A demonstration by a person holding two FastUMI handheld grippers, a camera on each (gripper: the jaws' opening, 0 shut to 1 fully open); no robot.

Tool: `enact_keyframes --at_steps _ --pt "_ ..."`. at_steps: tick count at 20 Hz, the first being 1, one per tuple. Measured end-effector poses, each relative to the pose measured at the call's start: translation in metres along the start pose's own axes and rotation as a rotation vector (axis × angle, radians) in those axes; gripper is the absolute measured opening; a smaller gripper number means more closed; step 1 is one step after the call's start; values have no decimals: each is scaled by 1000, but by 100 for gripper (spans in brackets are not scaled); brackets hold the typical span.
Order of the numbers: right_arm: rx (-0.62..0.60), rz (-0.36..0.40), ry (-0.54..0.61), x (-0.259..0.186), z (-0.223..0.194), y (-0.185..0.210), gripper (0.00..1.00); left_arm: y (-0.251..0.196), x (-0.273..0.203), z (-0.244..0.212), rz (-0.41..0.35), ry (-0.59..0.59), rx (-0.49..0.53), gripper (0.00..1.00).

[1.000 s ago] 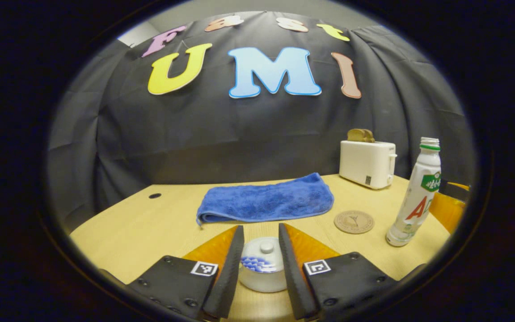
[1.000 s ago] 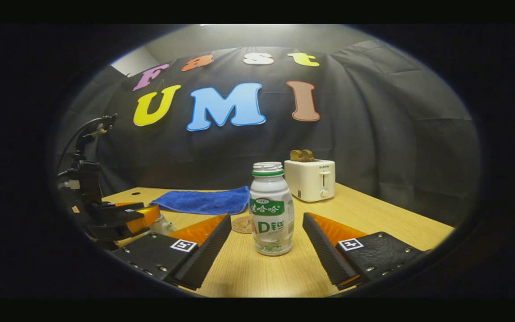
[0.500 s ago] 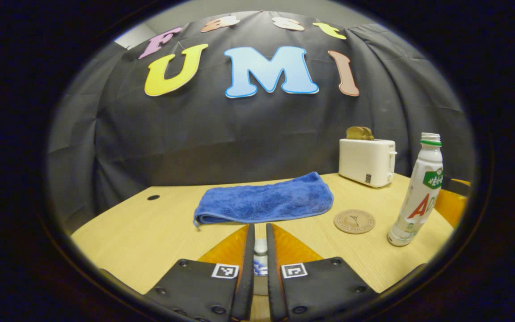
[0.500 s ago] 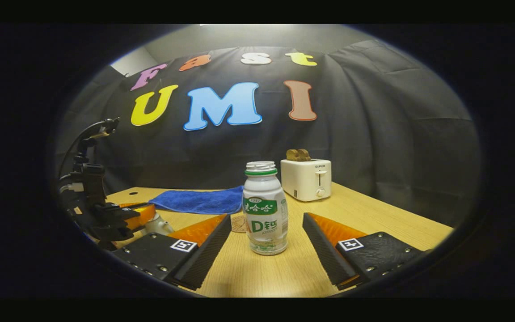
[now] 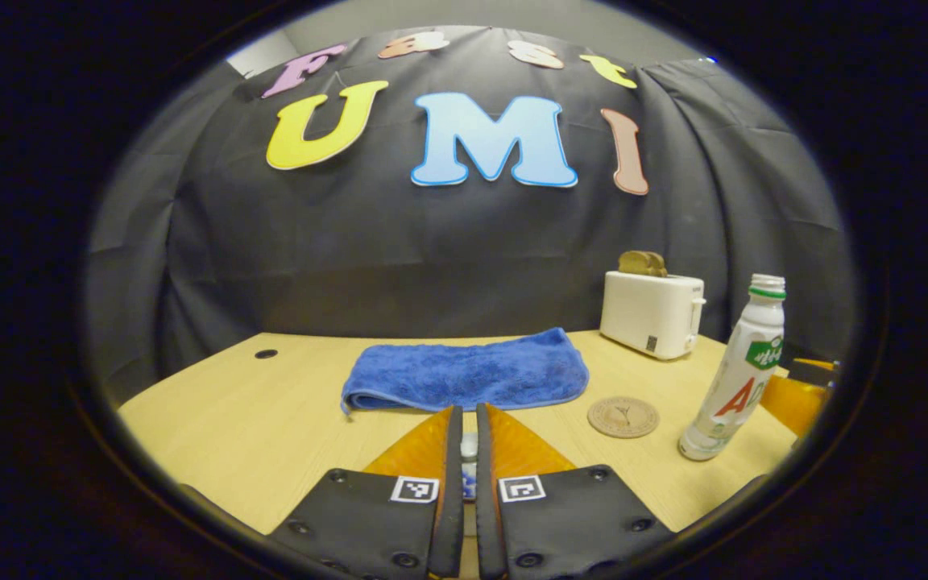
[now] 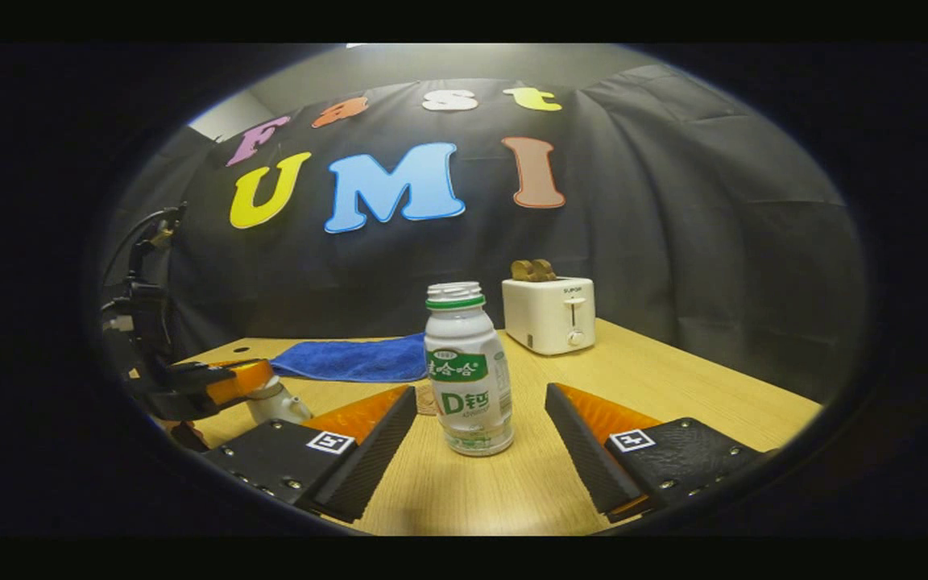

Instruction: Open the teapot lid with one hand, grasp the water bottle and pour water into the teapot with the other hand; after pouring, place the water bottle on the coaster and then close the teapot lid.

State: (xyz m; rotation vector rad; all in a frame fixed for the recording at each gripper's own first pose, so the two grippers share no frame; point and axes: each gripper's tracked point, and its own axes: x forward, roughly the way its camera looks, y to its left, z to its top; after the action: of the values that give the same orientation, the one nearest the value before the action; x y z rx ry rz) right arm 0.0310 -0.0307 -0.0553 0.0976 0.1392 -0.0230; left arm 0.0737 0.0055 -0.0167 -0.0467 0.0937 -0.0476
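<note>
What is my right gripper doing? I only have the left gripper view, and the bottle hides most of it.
Observer: In the right gripper view, the right gripper is open. The water bottle stands between its fingers, touched by neither.
Operator: My fingers are closed on the teapot lid. Is the pot under it steady?
Observer: The teapot stands upright on the table, directly under the left gripper. Its fingers hide the lid from this side.

The left hand-held gripper [image 5: 464,451] has been closed from a wide gap onto the small knob of the white ceramic teapot lid [image 5: 469,445], which now seems to be lifted slightly off the teapot.
</note>
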Motion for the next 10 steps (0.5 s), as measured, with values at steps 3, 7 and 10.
enact_keyframes --at_steps 3,7,10 --pt "17 14 12 5 0 -2 99 -5 -11 15 -24 -21 -8 13" --pt "-22 23 25 15 -1 0 99 -7 -29 33 -49 -42 -11 13" --pt "-31 41 44 29 -6 6 99 -3 -40 37 -61 -44 -17 17"
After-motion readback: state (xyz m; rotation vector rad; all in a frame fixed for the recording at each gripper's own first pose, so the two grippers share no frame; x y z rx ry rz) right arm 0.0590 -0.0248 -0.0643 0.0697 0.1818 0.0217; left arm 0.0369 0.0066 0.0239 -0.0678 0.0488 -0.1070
